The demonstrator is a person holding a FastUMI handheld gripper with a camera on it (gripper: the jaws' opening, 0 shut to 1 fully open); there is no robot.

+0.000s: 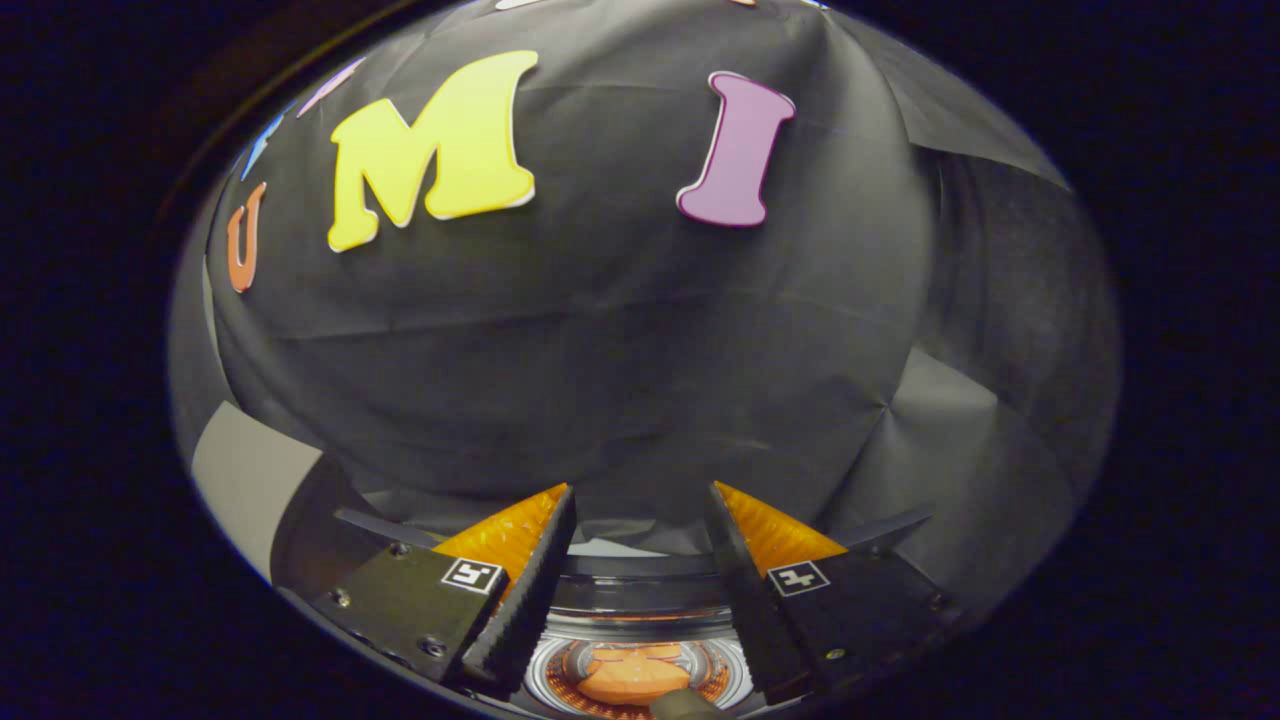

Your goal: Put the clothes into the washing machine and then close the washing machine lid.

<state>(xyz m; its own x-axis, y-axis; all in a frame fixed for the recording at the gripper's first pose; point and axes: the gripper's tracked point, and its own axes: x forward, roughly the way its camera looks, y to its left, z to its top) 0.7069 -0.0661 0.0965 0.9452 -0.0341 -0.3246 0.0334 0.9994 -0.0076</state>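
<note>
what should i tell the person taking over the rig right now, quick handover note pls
Gripper: open, nothing between its fingers, held above the washing machine and aimed at the booth wall.
Washing machine: its round opening lies below, between the fingers, uncovered.
Clothes: something orange lies down in the drum; it looks like a garment, though I cannot be sure.
Done: apparently the clothes are in.
Left: close the lid. I cannot make the lid out from here, so find it first.

The washing machine (640, 600), low in the frame, shows as a mere strip of rim and drum between the spread fingers of the hand-held gripper (640, 515); the orange clothes (630, 678) inside are cut off below; a small blurred object overlaps them, unidentifiable.
</note>
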